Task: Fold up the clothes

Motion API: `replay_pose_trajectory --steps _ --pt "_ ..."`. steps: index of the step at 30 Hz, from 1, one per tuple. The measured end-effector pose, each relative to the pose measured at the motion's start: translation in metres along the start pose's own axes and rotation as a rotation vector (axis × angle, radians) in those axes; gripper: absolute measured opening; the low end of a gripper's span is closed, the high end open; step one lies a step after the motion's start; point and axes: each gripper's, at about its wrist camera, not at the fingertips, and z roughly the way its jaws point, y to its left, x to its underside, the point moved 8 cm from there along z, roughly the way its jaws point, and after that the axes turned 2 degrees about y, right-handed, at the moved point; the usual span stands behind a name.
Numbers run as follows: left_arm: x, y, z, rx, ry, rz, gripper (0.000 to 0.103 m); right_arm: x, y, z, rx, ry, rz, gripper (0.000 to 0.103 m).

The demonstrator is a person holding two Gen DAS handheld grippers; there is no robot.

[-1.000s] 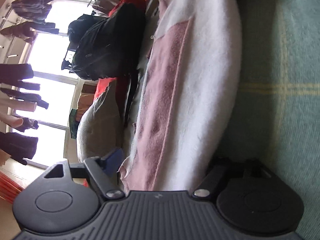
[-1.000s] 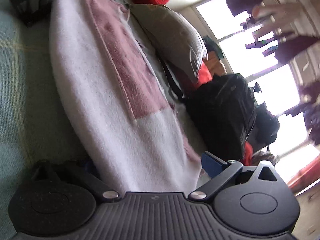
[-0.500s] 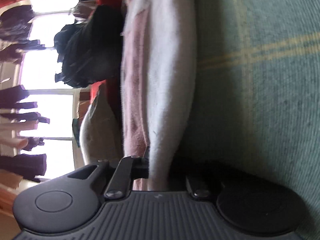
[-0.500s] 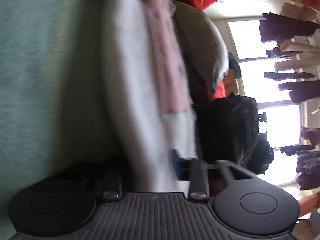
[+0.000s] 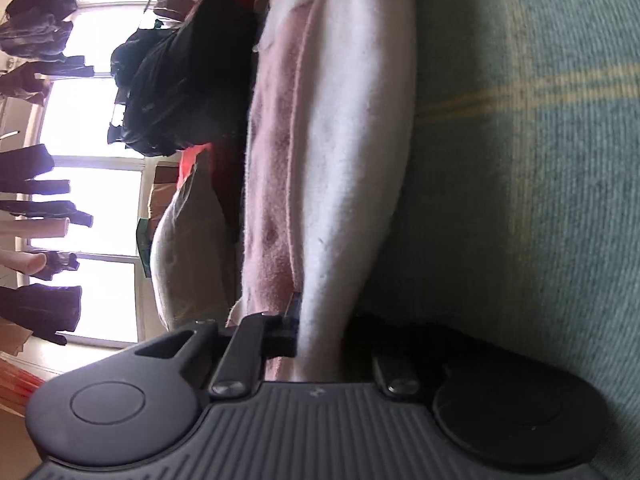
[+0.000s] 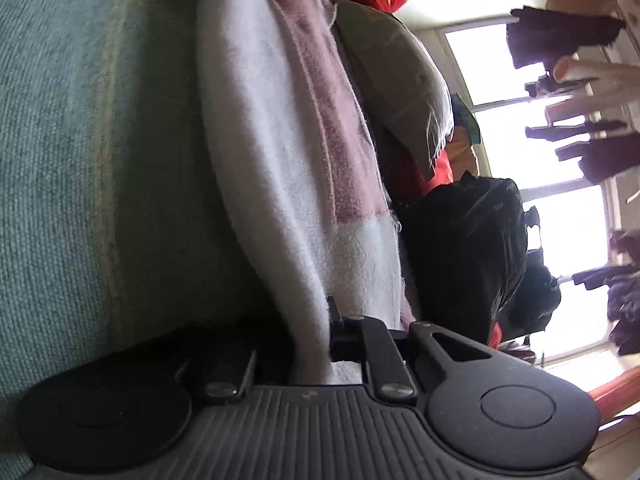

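Left wrist view showed the left gripper (image 5: 320, 336) clamped on the near edge of a white and pink garment (image 5: 332, 160), the cloth pinched between its jaws; a second earlier those jaws had stood wide apart with the edge lying loose between them. The right wrist view recorded the same change: the right gripper (image 6: 312, 340), formerly open, had clenched on the garment's (image 6: 280, 140) edge at the opposite end. The garment lay stretched along a green bedcover (image 5: 520, 200), resting on it, with its pink panel facing the window side. Both ends were therefore secured, and in the inspector's judgement the grasp step was complete and a lift or fold-over could follow; no fold had yet been made from this hold. A risk noted: the cloth was thick and fluffy, so a shallow pinch might slip once the weight came onto it.

As to containers, a black backpack (image 6: 464, 248) stood just beyond the garment, beside a grey pillow (image 6: 396, 92). Its contents could not be seen, nor whether it was open or fastened. No basket or box for folded clothes was in view.
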Motion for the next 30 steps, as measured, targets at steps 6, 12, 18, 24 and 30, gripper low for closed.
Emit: replay_pose_trajectory --steps 6,12,18,24,30 --pt "0.001 0.016 -0.008 0.008 -0.014 -0.042 0.008 -0.001 -0.011 -0.009 -0.015 -0.009 0.048 0.013" --pt "0.003 0.033 -0.030 -0.013 -0.031 -0.060 0.008 -0.002 -0.030 -0.032 -0.011 -0.031 0.087 0.012" --pt "0.008 0.027 -0.070 0.016 -0.043 -0.013 0.009 0.004 -0.028 -0.070 -0.118 -0.043 0.084 0.011" --pt "0.016 0.006 -0.128 0.067 -0.063 0.062 0.009 0.014 -0.013 -0.124 -0.206 -0.064 0.026 0.012" --pt "0.026 -0.010 -0.179 0.092 -0.075 0.081 0.009 0.024 0.003 -0.179 -0.273 -0.087 0.018 0.012"
